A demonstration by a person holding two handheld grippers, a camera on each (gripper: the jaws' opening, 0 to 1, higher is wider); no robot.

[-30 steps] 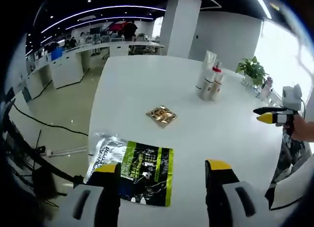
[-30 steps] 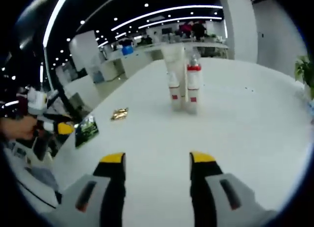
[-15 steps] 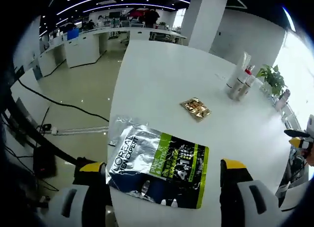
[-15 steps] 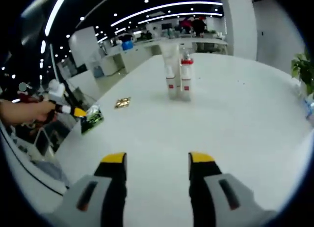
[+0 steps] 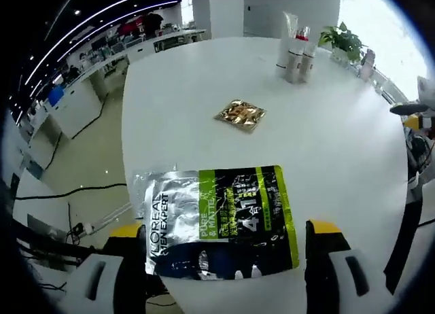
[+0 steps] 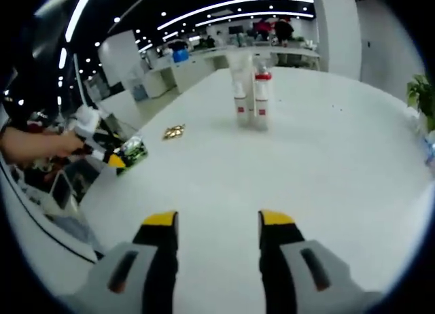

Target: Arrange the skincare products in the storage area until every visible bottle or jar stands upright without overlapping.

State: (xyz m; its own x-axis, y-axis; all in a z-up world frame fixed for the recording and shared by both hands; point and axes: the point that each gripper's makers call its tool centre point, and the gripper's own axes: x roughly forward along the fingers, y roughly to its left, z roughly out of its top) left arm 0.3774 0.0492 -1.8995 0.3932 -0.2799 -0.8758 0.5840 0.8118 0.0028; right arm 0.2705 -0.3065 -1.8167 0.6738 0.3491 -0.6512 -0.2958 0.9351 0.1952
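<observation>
A cluster of white bottles and tubes [image 5: 293, 50] with red caps stands upright at the far side of the white table [image 5: 340, 137]. They also rise in the middle of the right gripper view [image 6: 250, 100]. A flat silver, green and black pouch [image 5: 217, 219] lies at the table's near edge, between the wide-apart jaws of my open left gripper [image 5: 224, 229]. My right gripper [image 6: 218, 219] is open over bare tabletop, well short of the bottles. In the right gripper view a hand holds the left gripper [image 6: 109, 158] at the pouch [image 6: 132, 153].
A small gold sachet [image 5: 240, 114] lies flat between the pouch and the bottles, also seen in the right gripper view [image 6: 174, 131]. A potted plant [image 5: 342, 37] stands beyond the bottles. The right gripper [image 5: 414, 113] shows at the table's right edge. Office desks lie behind.
My left gripper has come closer over the pouch, which now lies squarely between its jaws. The right gripper has hardly moved. Bottles and sachet stay put.
</observation>
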